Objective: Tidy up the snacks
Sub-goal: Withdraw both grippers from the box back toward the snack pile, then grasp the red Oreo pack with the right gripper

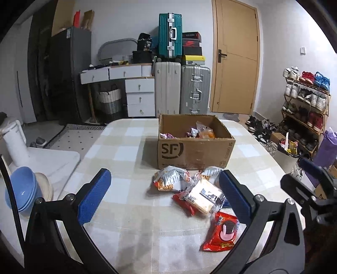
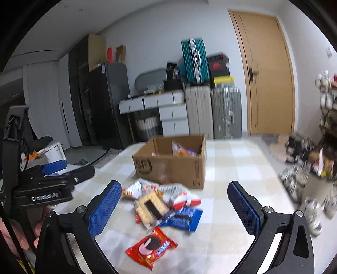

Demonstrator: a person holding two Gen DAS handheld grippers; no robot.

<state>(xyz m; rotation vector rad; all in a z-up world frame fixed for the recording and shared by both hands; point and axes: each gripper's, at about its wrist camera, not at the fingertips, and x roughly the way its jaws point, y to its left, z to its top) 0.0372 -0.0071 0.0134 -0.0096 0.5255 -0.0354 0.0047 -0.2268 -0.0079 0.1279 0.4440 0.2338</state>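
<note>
Cardboard box (image 1: 195, 147) on desk (image 1: 126, 210), loose snack packets (image 2: 151, 205) piled before it, both my grippers' fingers (image 1: 94, 196) released and empty; overlapping slick wrappers risk a double pick.

A pale wall (image 1: 126, 19) runs behind everything, with a closed wooden door (image 1: 236, 61) at its right end. Against the wall stand a white drawer unit (image 1: 140, 92), a white suitcase (image 1: 167, 88) and a silver suitcase (image 1: 195, 89), a teal suitcase (image 1: 170, 35) perched on top. A dark fridge (image 1: 69, 73) fills the left corner; a loaded shoe rack (image 1: 305, 101) lines the right wall.
</note>
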